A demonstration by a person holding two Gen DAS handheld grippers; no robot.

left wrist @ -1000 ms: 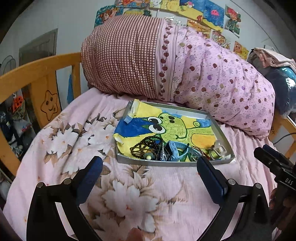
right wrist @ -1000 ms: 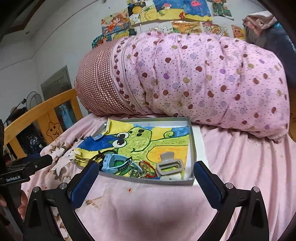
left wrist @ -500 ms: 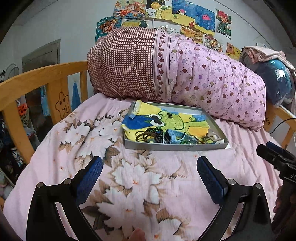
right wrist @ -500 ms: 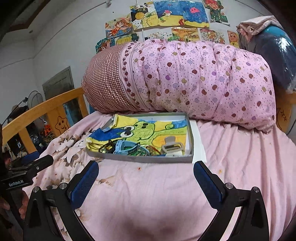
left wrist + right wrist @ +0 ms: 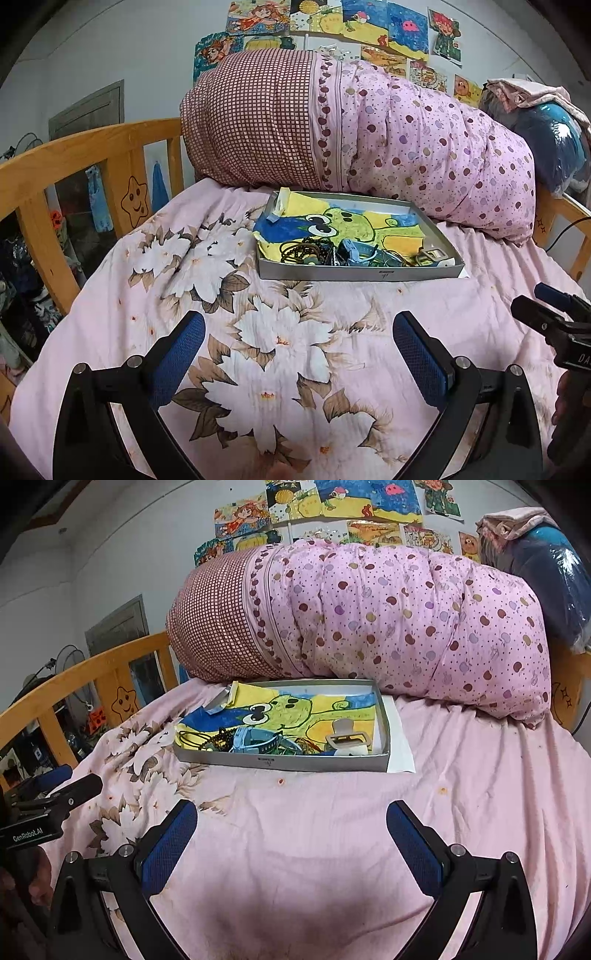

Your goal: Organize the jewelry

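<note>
The bedsheet [image 5: 295, 332] is soft matt cloth, pink with a printed flower pattern and faintly crinkled. The rolled quilt [image 5: 424, 147] behind is padded matt cotton, dotted at one end and checked at the other. The tray [image 5: 358, 274] looks like thin matt grey card or metal; which one is unclear. Its lining drawing [image 5: 351, 229] is paper coloured with crayon or paint. The bed rail [image 5: 74, 158] is smooth varnished wood with a slight sheen. Each hand-held gripper, left [image 5: 299, 354] and right [image 5: 291, 834], is matt black plastic with blue finely textured pads [image 5: 177, 362]. The bag [image 5: 557, 144] at the right is glossy blue plastic.
</note>
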